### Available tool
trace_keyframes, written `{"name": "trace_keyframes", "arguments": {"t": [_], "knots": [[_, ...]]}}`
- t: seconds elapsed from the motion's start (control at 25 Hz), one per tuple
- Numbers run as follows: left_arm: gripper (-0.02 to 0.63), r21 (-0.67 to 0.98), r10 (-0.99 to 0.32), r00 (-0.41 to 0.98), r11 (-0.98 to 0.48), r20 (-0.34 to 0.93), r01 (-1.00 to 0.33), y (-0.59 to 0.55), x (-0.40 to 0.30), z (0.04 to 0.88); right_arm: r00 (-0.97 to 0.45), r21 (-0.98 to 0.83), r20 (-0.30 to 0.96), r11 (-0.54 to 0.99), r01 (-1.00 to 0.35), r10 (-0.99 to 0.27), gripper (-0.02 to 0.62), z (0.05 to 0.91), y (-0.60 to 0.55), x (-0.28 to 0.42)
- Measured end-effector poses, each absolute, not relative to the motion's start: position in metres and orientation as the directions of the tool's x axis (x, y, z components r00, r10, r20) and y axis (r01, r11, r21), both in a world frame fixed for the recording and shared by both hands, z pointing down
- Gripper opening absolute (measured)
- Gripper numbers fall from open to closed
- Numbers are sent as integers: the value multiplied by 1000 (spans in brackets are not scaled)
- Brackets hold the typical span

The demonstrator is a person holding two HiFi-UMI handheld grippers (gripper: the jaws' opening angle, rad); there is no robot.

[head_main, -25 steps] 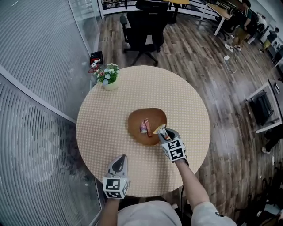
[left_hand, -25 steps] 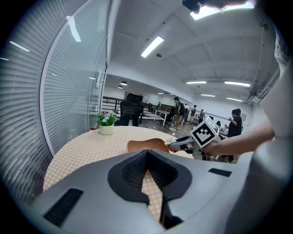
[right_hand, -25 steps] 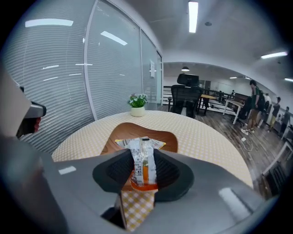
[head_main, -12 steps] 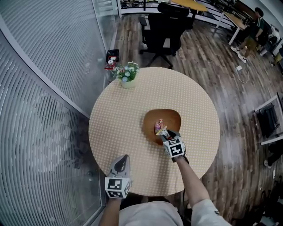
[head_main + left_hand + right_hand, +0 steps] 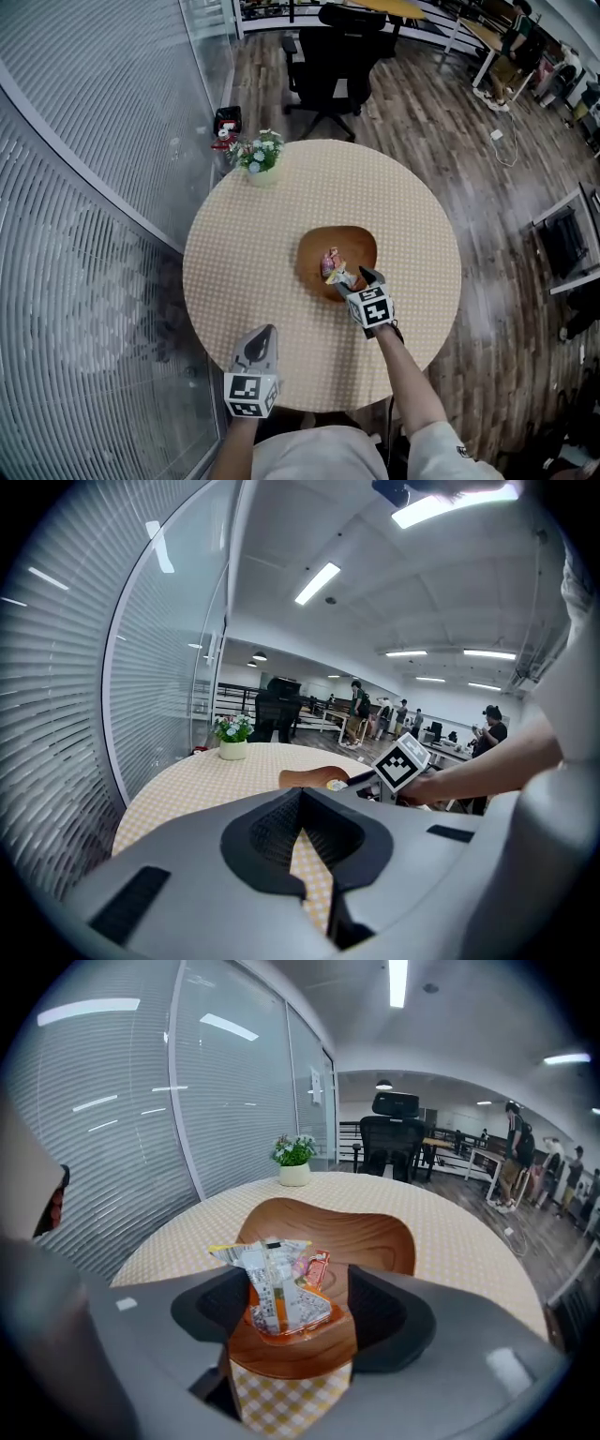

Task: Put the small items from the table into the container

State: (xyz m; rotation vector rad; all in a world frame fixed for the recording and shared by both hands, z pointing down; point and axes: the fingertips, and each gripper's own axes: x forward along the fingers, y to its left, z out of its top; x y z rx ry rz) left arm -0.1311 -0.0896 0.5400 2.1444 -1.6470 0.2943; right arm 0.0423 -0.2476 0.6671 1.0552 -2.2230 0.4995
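Nearest, the left gripper hovers over the near part of the table, jaws pressed together and empty. Further in, the right gripper's 2 jaws are opening around a crumpled snack packet lying in the wooden bowl beside a pink wrapped sweet. Beyond stands a flower pot.

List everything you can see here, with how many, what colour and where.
round table with beige checked cloth: one, middle of the head view.
brown wooden bowl: one, on the table, right of centre.
silver-and-orange snack packet: one, in the bowl, between the jaws of the right gripper.
small pink-and-red packet: at least one, in the bowl behind it.
white pot of flowers: one, table's far left edge.
black office chair: one, floor beyond the table.
red-and-black object: one, floor by the glass wall.
people: several, far background.
right gripper: grey, jaws opening, over the bowl.
left gripper: grey, jaws together, empty, above the table's near edge.
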Motion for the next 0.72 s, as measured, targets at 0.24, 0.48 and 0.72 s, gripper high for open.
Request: {"name": "trace_keyframes", "arguments": {"t": [0.24, 0.48, 0.72], "knots": [[6, 198, -866, 268, -201, 423, -959, -84, -137, 542, -500, -198, 661, 513, -835, -559, 349, 673, -247, 43], [6, 195, -873, 258, -192, 414, -962, -81, -143, 539, -487, -147, 642, 528, -836, -592, 450, 670, -250, 44], [6, 199, -872, 259, -191, 415, -961, -82, -142, 541, -483, -141, 635, 524, -840, -603, 537, 665, -260, 46]]}}
